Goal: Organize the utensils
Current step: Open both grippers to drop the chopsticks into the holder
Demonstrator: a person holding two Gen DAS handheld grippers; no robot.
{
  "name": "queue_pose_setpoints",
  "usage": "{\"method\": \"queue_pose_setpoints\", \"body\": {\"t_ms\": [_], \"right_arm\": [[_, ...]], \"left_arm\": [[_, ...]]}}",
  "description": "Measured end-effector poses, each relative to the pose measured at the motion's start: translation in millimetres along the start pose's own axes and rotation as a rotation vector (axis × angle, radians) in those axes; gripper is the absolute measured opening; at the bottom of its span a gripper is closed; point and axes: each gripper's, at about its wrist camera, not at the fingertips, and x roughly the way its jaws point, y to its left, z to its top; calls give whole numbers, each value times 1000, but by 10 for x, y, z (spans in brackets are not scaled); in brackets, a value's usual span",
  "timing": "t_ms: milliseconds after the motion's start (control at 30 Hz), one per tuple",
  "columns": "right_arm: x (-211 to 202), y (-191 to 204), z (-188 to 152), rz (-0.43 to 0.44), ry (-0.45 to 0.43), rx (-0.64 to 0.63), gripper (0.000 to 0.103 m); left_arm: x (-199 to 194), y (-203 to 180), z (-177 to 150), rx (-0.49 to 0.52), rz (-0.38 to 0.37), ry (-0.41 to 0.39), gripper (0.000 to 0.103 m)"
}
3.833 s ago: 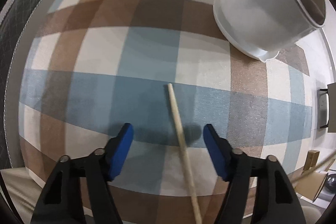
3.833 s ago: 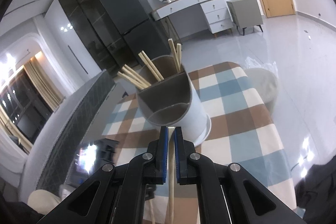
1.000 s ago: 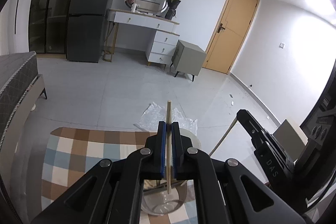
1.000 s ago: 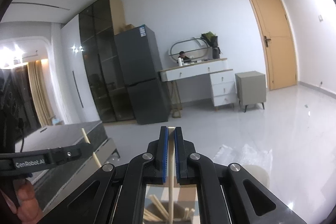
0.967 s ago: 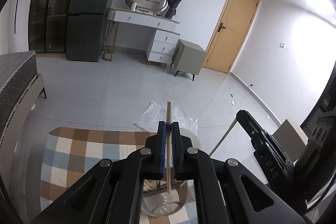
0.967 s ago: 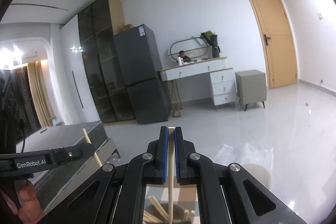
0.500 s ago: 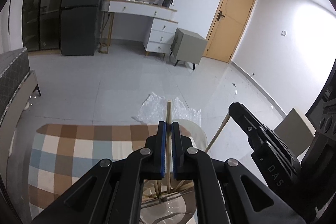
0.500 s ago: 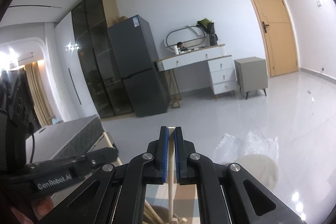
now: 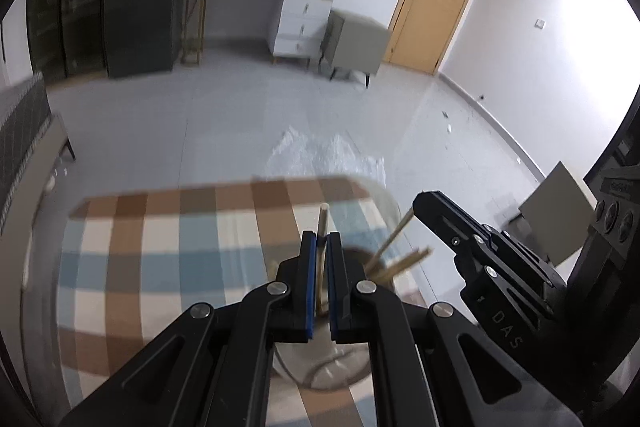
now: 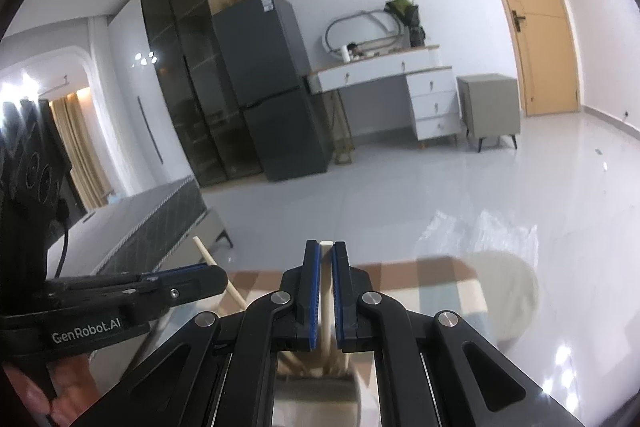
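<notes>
Both grippers are held over the white holder (image 9: 320,367) that stands on the checked tablecloth (image 9: 160,267), and each one has a chopstick pinched between its blue pads. The left gripper (image 9: 320,279) is clamped on a chopstick (image 9: 322,223) that stands nearly upright, its top poking above the pads and its lower end running down toward the holder's mouth. Just to its right the right gripper (image 9: 424,207) comes in at an angle with its own chopstick (image 9: 394,237) slanting down into the holder, where other sticks (image 9: 404,263) already lean. From the right wrist camera, that gripper (image 10: 326,291) is closed on a pale chopstick (image 10: 327,307) pointing straight down to the holder (image 10: 312,399) beneath it, with the left gripper (image 10: 200,281) close on its left, its stick (image 10: 216,271) crossing diagonally.
</notes>
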Motion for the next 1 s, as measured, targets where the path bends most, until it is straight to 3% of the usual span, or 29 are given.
{"method": "queue_pose_setpoints", "body": {"t_ms": [167, 300, 333, 367, 433, 500, 633, 800, 1000], "right_arm": [[27, 23, -103, 16, 84, 0, 6], [-105, -34, -134, 22, 100, 49, 9], [-156, -39, -141, 20, 103, 57, 12], [-203, -37, -145, 14, 100, 61, 22], [-359, -45, -151, 12, 74, 78, 34], [-501, -34, -168, 5, 55, 89, 39], [-761, 23, -213, -6, 30, 98, 50], [-1099, 170, -249, -14, -11, 96, 62], [-1450, 457, -269, -9, -81, 31, 78]], "left_arm": [[-23, 28, -70, -33, -12, 57, 0], [-172, 45, -109, -55, -4, 51, 1], [-223, 43, -116, -56, -9, 50, 1], [-276, 18, -126, -51, -3, 45, 4], [-373, -3, -151, -36, 13, 27, 16], [-540, -55, -195, -28, 31, -10, 38], [-810, -112, -265, -21, 73, -77, 51], [-1158, -156, -383, -26, 160, -163, 74], [-1419, -121, -536, -32, 217, -232, 84]]}}
